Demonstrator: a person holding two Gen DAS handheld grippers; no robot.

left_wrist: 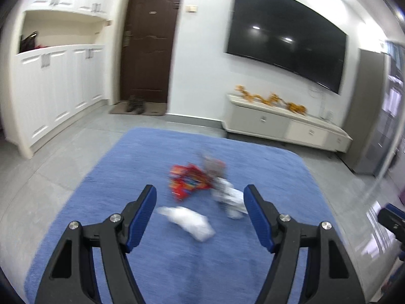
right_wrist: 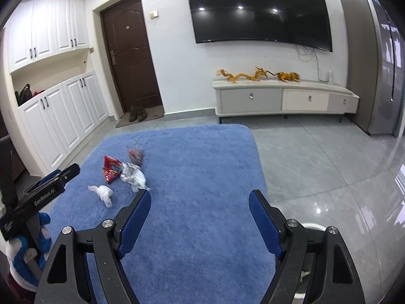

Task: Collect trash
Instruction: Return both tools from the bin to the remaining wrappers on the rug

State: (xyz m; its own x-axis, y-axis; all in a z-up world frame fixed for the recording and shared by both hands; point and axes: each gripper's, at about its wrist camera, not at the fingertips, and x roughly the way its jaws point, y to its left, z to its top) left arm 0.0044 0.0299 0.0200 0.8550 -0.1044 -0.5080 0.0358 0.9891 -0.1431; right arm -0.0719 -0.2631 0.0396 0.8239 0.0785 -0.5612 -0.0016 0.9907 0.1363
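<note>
Trash lies on a blue rug (left_wrist: 265, 167) (right_wrist: 202, 157): a red snack wrapper (left_wrist: 188, 181) (right_wrist: 111, 168), a grey crumpled wrapper (left_wrist: 214, 166) (right_wrist: 135, 155), a white printed wrapper (left_wrist: 231, 198) (right_wrist: 133, 176) and a crumpled white tissue (left_wrist: 188, 221) (right_wrist: 103, 193). My left gripper (left_wrist: 200, 190) is open and empty, held above the rug with the tissue and wrappers between and just beyond its fingers. My right gripper (right_wrist: 200, 195) is open and empty, to the right of the trash. The left gripper's body (right_wrist: 38, 197) shows in the right wrist view.
A white bin rim (right_wrist: 314, 225) shows partly behind my right gripper's right finger. A low TV cabinet (right_wrist: 283, 98) with gold dragon ornaments (right_wrist: 243, 75) stands under a wall TV (right_wrist: 258, 10). White cupboards (right_wrist: 63, 116), a brown door (right_wrist: 131, 53), shoes on a mat (right_wrist: 138, 114), a grey fridge (right_wrist: 379, 63).
</note>
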